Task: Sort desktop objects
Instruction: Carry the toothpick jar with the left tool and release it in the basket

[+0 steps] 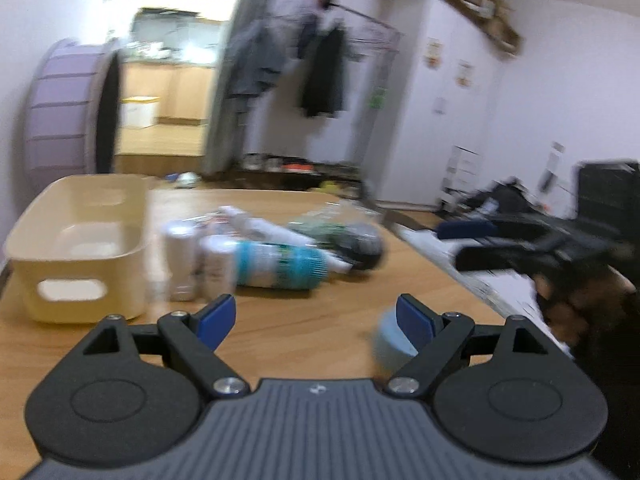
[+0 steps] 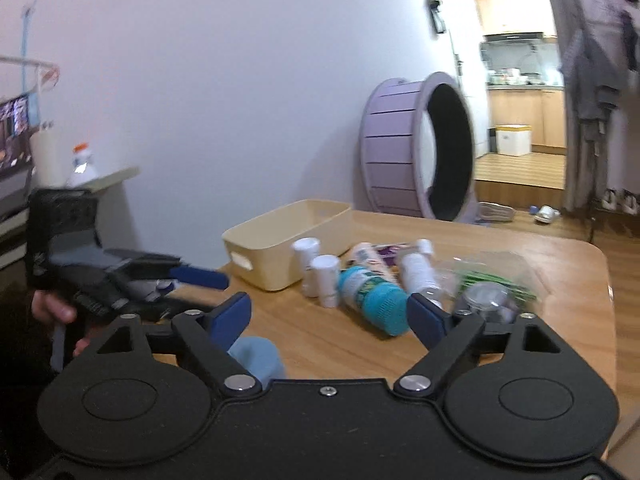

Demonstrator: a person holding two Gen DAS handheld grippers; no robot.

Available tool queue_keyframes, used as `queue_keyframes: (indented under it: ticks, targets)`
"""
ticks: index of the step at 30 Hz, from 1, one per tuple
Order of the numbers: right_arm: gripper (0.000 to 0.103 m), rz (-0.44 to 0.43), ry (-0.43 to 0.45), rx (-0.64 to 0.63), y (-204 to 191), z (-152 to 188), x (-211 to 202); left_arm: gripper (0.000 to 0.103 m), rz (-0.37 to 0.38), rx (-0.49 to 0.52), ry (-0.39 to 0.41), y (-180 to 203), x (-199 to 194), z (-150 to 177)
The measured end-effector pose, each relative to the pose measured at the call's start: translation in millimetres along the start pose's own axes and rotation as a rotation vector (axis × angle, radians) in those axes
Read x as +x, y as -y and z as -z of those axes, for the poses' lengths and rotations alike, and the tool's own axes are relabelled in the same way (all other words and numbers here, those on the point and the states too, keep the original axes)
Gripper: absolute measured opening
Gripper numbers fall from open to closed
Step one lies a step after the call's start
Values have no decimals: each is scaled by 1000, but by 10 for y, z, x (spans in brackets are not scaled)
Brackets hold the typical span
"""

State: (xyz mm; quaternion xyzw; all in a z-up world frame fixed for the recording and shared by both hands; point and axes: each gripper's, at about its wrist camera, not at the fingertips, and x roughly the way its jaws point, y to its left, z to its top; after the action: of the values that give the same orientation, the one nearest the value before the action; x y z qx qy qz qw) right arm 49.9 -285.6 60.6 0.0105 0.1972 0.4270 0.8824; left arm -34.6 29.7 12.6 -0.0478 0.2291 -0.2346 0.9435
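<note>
Most of the left wrist view is smeared by motion blur, so the labels on the bottles (image 1: 276,266) cannot be read. A light blue object (image 1: 386,336) is partly hidden behind one blue finger pad (image 1: 416,320); in the right wrist view it (image 2: 256,356) is half covered by the gripper body. The contents of the clear bag (image 2: 496,280) cannot be made out.

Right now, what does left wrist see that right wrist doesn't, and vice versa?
Left wrist only: the right gripper, open, held by a hand at right; white papers beside the table; the white closet doors.

Right wrist only: the left gripper, open, seen side-on; a bottle with an orange cap on a shelf.

Both: the cream bin, empty; the teal-capped bottle lying down; two small white bottles upright; the blue cup; the purple wheel.
</note>
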Motion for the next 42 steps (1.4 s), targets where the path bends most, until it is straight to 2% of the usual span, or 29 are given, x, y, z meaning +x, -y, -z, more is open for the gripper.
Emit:
queue_keyframes:
  ticks: [2, 5, 13, 16, 17, 18, 19, 20, 24, 30, 38, 42]
  targets:
    - [90, 3, 17, 32, 63, 44, -44, 87, 36, 52, -10, 111, 32, 29]
    - [90, -6, 32, 38, 73, 74, -52, 87, 75, 105, -23, 249, 103, 69]
    - [95, -24, 60, 61, 113, 101, -50, 86, 80, 165, -53, 423, 313, 126]
    - [96, -12, 64, 66, 132, 113, -55, 81, 83, 173, -75, 432, 373, 140]
    - [96, -9, 65, 69, 135, 114, -52, 73, 80, 177, -80, 430, 385, 143]
    - [96, -7, 67, 71, 138, 115, -50, 59, 77, 180, -86, 429, 399, 148]
    - [96, -6, 68, 72, 136, 116, -47, 53, 80, 178, -93, 428, 408, 148]
    - [96, -6, 69, 72, 133, 116, -44, 50, 90, 171, -98, 417, 409, 150]
    - [96, -13, 80, 73, 110, 105, -34, 49, 76, 162, -85, 395, 371, 143]
    - [96, -34, 109, 86, 51, 37, 18, 49, -12, 100, 21, 193, 139, -66]
    - [96, -61, 132, 74, -75, -163, 215, 49, -250, -22, 150, -501, -176, -554]
    - [96, -40, 117, 28, -141, -302, 382, 49, -354, -63, 152, -882, -192, -707]
